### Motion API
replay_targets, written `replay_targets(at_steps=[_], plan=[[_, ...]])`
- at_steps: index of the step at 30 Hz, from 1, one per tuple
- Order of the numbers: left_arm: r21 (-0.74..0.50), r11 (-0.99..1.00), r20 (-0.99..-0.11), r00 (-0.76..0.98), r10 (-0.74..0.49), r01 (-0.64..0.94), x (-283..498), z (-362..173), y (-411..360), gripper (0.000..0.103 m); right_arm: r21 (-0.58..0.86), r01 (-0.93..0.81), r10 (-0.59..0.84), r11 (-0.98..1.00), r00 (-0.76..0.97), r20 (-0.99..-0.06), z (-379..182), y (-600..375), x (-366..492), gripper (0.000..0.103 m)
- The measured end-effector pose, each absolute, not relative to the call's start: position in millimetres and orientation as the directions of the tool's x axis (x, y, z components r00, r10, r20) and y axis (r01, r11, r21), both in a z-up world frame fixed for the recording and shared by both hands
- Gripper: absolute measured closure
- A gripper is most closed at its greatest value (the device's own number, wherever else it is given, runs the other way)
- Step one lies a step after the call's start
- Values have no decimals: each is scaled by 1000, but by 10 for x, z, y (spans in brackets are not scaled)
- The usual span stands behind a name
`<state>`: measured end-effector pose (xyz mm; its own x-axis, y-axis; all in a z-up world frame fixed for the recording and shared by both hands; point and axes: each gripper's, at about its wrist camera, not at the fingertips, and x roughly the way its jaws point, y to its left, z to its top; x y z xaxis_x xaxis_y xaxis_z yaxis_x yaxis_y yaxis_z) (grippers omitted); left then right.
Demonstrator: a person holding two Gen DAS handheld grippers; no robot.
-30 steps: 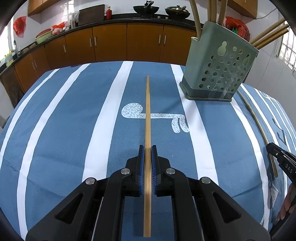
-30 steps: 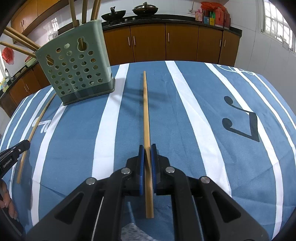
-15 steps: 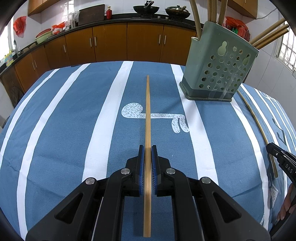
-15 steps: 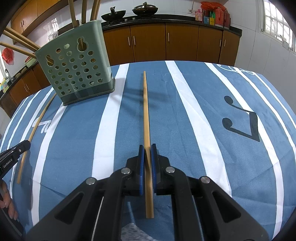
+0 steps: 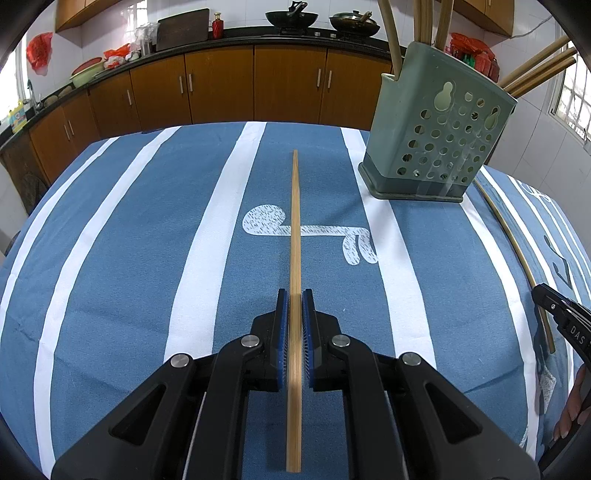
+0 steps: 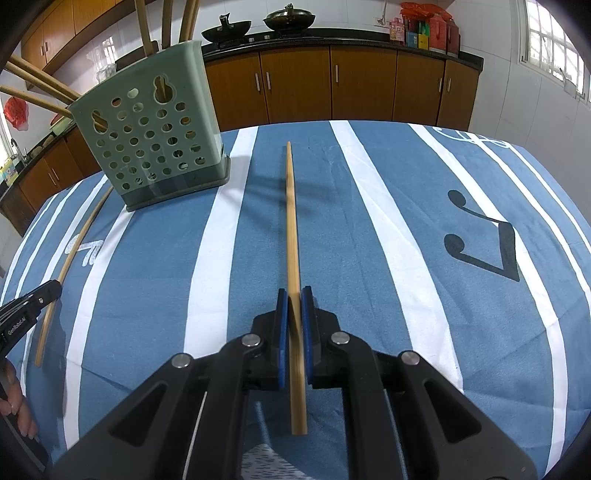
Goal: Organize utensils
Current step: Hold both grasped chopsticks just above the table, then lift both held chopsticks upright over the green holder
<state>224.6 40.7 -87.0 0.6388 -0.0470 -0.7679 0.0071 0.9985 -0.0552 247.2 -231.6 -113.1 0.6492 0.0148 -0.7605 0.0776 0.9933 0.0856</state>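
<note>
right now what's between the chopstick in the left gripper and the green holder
Only bare striped tablecloth, seen in the left wrist view. The left gripper clamps its chopstick; the green holder stands apart.

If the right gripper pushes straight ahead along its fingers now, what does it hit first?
Probably the striped tablecloth: the right gripper, shut on a chopstick, points down at it. The green holder sits off to the left.

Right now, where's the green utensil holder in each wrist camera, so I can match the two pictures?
Left wrist view: the green utensil holder stands upper right, chopsticks sticking out of its top.
Right wrist view: the same holder stands upper left.
Shared landmark: the two black woks on the back counter, top centre in both.
</note>
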Motion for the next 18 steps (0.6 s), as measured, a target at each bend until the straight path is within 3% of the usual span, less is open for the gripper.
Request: replay_targets(at_steps=[18], plan=[[-9, 999, -771, 637, -27, 31, 2086, -868, 362, 93, 74, 69, 12, 995, 648, -761, -1136, -2289, 2393, 93]])
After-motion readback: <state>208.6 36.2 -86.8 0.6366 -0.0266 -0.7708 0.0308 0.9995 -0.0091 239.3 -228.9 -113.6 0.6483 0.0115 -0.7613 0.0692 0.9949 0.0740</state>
